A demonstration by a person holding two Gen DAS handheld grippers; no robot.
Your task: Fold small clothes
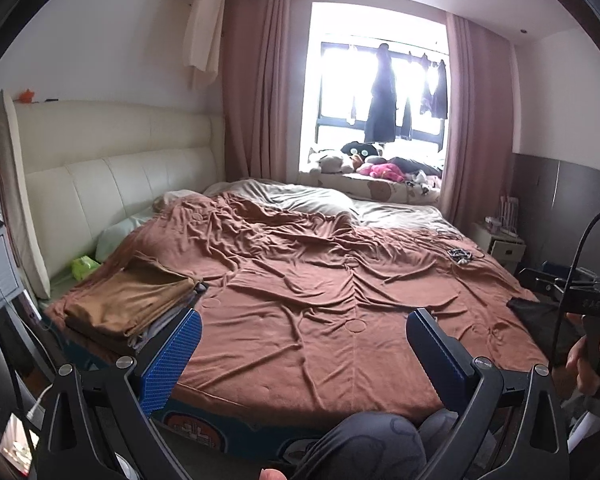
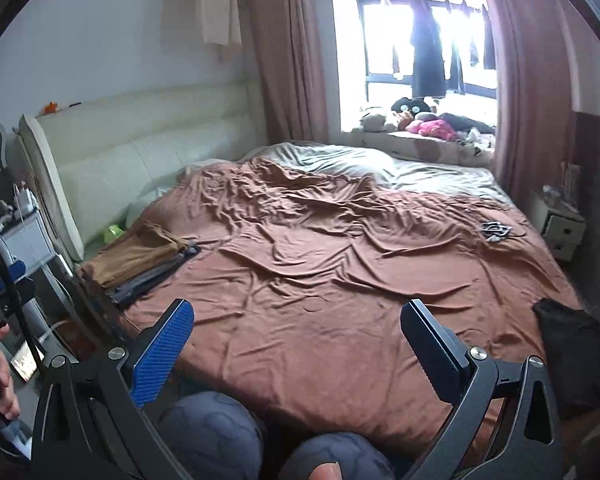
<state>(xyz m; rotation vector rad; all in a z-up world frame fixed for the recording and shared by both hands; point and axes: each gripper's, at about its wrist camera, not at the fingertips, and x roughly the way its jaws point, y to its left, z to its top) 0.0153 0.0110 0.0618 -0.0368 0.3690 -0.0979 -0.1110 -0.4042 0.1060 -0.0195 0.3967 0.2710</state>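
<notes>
A stack of folded clothes (image 1: 128,304) with a tan piece on top lies at the bed's left front corner; it also shows in the right wrist view (image 2: 136,260). A dark unfolded garment (image 2: 572,344) lies at the bed's right front edge, and shows in the left wrist view (image 1: 540,316). My left gripper (image 1: 304,332) is open and empty above the brown blanket, just right of the stack. My right gripper (image 2: 298,324) is open and empty above the blanket's front middle, left of the dark garment.
A wrinkled brown blanket (image 1: 320,280) covers the bed. A cream headboard (image 1: 100,184) is at left. A small tangled cable (image 1: 460,255) lies at the right. A green packet (image 1: 84,266) sits near the pillow. A nightstand (image 2: 562,236) stands at right. My knees (image 2: 220,436) are at the front edge.
</notes>
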